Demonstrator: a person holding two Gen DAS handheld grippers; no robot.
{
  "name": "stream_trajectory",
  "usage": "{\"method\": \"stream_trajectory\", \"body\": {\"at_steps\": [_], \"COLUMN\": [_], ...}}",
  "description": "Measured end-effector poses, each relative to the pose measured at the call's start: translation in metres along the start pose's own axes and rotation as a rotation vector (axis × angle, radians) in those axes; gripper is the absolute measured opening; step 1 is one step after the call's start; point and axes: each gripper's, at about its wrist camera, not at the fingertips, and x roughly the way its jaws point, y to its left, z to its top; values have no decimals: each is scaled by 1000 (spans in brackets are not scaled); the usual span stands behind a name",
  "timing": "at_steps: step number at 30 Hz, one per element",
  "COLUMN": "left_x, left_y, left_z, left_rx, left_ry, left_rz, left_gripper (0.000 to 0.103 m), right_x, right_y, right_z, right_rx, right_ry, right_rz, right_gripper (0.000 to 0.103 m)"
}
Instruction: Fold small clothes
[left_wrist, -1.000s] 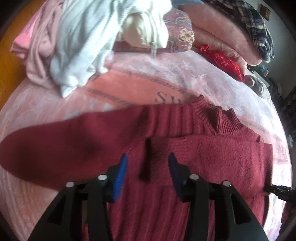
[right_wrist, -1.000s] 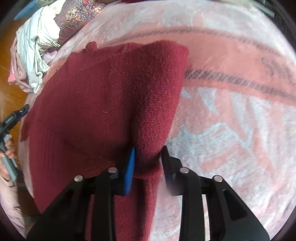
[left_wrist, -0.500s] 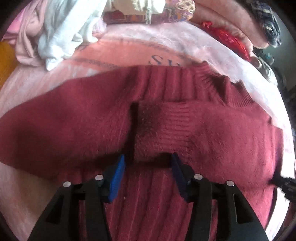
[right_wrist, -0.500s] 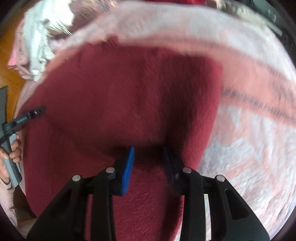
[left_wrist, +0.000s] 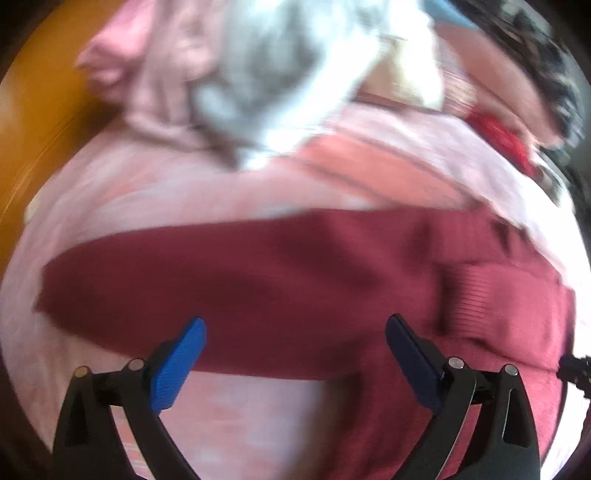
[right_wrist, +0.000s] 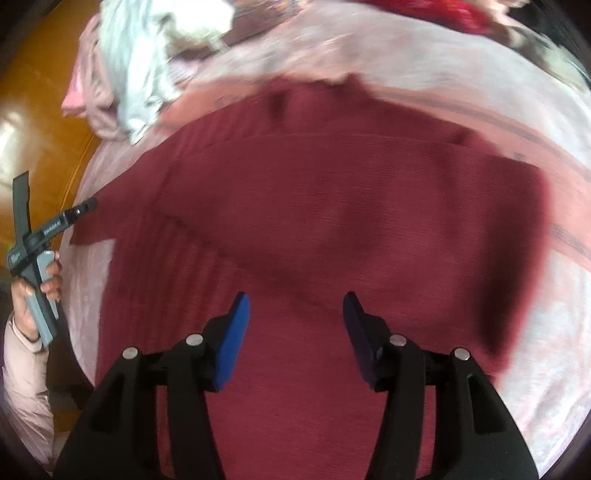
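A dark red knit sweater (left_wrist: 295, 280) lies flat on the pink blanket (left_wrist: 258, 417). One sleeve (left_wrist: 122, 288) stretches out to the left. The other sleeve (right_wrist: 369, 206) lies folded across the body, its ribbed cuff (left_wrist: 491, 291) at the right. My left gripper (left_wrist: 293, 325) hovers just above the outstretched sleeve, jaws opening wide, nothing pinched. My right gripper (right_wrist: 295, 299) hangs over the sweater's body, jaws opening, with cloth below them but not pressed. A hand holds the left gripper (right_wrist: 40, 236) at the sweater's left edge. Both views are blurred.
A heap of pink and white clothes (left_wrist: 280, 74) sits at the blanket's far side, also seen as a clothes heap (right_wrist: 136, 74) at top left. A red item (left_wrist: 498, 136) and dark plaid cloth (left_wrist: 528, 48) lie far right. Orange wooden floor (right_wrist: 40, 122) borders the left.
The right gripper let go of the folded sleeve and spread its jaws. The left gripper opened wide and swung left from the cuff toward the outstretched sleeve.
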Motion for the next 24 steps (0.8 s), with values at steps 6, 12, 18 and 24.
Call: {"method": "stream_trajectory", "body": {"at_steps": [6, 12, 18, 24], "left_x": [15, 38, 71, 67], "left_y": [123, 195, 217, 198], "left_z": [4, 12, 8, 9], "left_rx": [-138, -247, -315, -230], "left_ry": [56, 69, 115, 33], "left_rz": [117, 149, 99, 94], "left_gripper": [99, 99, 96, 18], "right_x": [39, 65, 79, 79], "right_y": [66, 117, 121, 108], "right_z": [31, 47, 48, 42], "right_rx": [-40, -86, -68, -50], "right_ry": [29, 38, 43, 46], "right_rz": [55, 80, 73, 57], "right_gripper": [56, 59, 60, 60]}}
